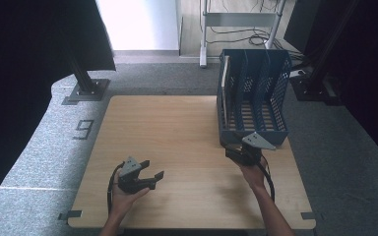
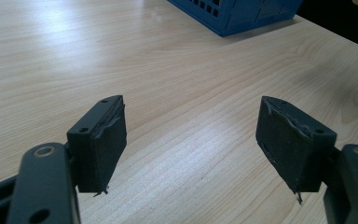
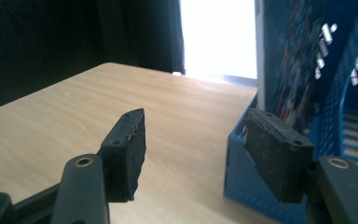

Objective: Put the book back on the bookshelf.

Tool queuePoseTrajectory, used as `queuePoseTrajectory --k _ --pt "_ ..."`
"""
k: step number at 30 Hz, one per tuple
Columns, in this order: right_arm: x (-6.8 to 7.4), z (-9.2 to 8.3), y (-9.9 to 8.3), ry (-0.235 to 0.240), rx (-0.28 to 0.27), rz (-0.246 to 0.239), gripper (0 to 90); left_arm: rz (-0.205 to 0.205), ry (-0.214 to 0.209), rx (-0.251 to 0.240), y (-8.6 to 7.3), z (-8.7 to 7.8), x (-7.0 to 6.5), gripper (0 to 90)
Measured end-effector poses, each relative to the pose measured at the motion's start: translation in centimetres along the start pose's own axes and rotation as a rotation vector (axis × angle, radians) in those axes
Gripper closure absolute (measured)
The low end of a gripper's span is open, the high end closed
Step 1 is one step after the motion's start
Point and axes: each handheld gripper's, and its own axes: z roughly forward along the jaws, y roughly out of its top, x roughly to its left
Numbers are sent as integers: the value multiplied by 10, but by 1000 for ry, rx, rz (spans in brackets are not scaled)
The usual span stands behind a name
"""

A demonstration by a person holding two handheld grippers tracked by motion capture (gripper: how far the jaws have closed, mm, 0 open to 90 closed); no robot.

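The file rack is a blue plastic organiser with mesh walls and several upright dividers. It stands at the far right of the worktop, directly ahead of the right gripper. In the right gripper view its low front wall lies just beyond the right-hand finger, with the left-hand finger out over bare wood. A flat book or folder, dark with a printed cover and a pale edge, stands upright in the compartment nearest those fingers.

I judge the rack light and fairly stiff, though the thin mesh may flex, and the smooth plastic could slip under a shallow pinch. The firmest hold looks like the front corner or the top of a divider, with one finger inside and one outside the wall. The book seems rigid and light; its upright spine edge offers the better bite.

The right fingers stand apart with nothing between them, not yet around the wall. The left gripper rests low over the worktop, well apart from the rack, its fingers spread wide on nothing; from there the rack's corner shows far ahead.
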Motion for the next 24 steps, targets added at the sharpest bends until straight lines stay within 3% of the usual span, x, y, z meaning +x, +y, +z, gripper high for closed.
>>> queuePoseTrajectory --k 7,13,24 --pt "8 -9 -24 34 45 10 374 -6 8 6 -2 0 3 246" --pt "8 -9 -43 36 90 29 375 -10 10 14 -2 1 4 245" --pt "10 -6 -51 41 98 44 365 -4 17 19 -3 1 4 243"
